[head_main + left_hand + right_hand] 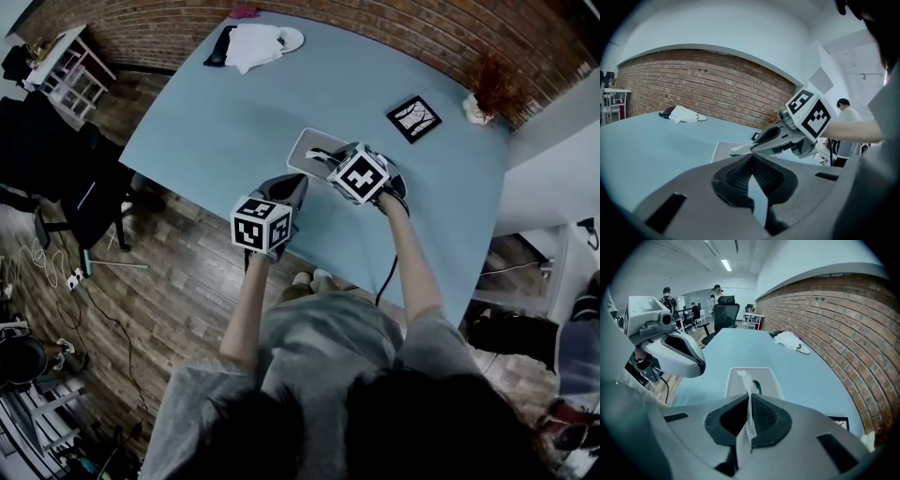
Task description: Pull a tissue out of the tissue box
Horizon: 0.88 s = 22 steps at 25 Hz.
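Right gripper (749, 398): clamping tissue (744, 378).
Tissue box (769, 380): sitting at twelve o'clock, just beyond the jaws.
Left gripper (751, 158): hovering clenched, empty.

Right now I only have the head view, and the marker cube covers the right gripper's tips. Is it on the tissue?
Observer: Yes. In the right gripper view the right gripper is shut on the tissue, which runs between its jaws.
Operator: Tissue out of the box yet?
Observer: Can't tell. The left gripper view shows that gripper's tips low over the tissue box, with a white end poking past them.
Operator: Left gripper holding anything?
Observer: No. The left gripper is shut with nothing between its jaws.
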Available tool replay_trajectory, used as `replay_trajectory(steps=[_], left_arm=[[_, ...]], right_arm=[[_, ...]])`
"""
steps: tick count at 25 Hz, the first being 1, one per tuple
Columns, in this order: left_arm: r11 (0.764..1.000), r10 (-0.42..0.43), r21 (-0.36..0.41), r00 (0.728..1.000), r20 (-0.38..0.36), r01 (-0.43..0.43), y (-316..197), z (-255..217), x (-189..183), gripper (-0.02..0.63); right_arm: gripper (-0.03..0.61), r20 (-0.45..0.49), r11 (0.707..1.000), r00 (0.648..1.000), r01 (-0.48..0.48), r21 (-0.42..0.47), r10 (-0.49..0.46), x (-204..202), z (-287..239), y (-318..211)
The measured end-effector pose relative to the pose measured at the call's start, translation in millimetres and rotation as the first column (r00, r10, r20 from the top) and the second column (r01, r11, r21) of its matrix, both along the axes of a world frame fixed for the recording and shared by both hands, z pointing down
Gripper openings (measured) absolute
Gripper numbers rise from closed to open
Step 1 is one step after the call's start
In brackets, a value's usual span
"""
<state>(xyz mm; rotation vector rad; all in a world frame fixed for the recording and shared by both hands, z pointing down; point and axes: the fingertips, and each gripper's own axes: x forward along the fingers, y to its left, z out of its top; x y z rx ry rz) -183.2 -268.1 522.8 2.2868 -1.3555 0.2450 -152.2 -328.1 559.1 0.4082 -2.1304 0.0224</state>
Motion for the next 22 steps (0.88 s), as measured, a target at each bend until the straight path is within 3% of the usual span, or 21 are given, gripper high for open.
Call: replay_trajectory(steps=[22], left_arm=[[0.999,0.014,0.040,1.000,-0.004,-0.014,-6,-16,6,0.003]], right_arm=[[0.002,0.090,0.999,0.995,-0.037,0.024,0.035,8,-31,0]])
